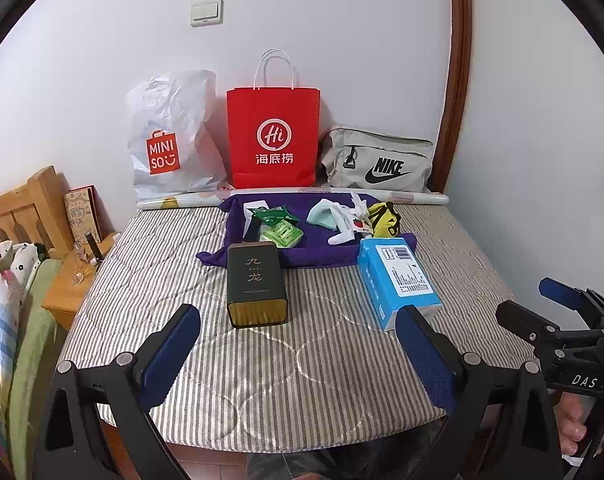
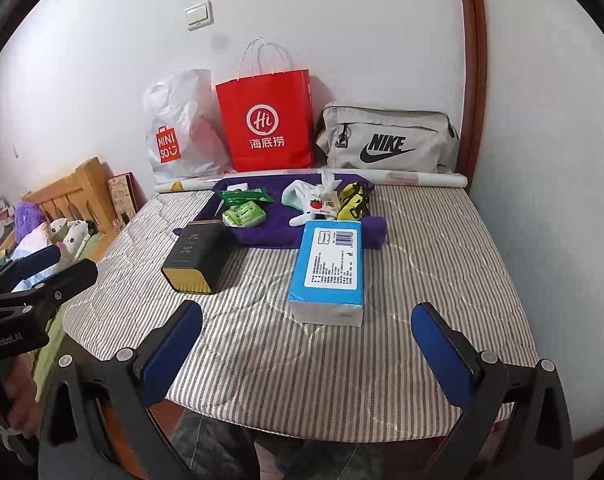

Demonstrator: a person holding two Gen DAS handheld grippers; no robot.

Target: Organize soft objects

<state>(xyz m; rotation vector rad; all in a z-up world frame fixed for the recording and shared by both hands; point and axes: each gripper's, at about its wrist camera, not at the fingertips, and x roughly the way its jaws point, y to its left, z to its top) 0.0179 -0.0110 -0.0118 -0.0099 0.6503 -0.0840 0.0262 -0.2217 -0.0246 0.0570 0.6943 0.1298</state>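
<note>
The soft things are lying in a loose group on a purple towel (image 1: 314,248), well ahead of both claws at the far end of the striped mattress (image 1: 262,360). On the towel's left half, a green wipes pack (image 1: 283,234) and a darker green packet (image 1: 272,214) are resting together; on its right half, a pale teal cloth (image 1: 322,216), a white sock with a tomato print (image 1: 352,226) and a yellow and black pouch (image 1: 386,220) are crowding one another, touching.

Nearer the claws, a blue tissue pack (image 2: 328,268) is lying just ahead of the right gripper (image 2: 306,356), between its fingers' line of sight, its far end touching the towel's edge. A dark tea tin (image 1: 257,284) is lying on its side ahead of the left gripper (image 1: 298,356), slightly left of centre, its far end at the towel.

Beyond the towel, three containers are leaning against the wall: a white Miniso plastic bag (image 1: 170,140) on the left, a red paper bag (image 1: 273,136) upright in the middle, and a grey Nike bag (image 1: 378,160) on the right. What they are holding cannot be seen. A rolled sheet (image 1: 414,198) is lying along their feet.

Both claws are spread wide, gripping nothing, hovering over the mattress's near edge. A hand (image 1: 578,424) is holding the right one.
</note>
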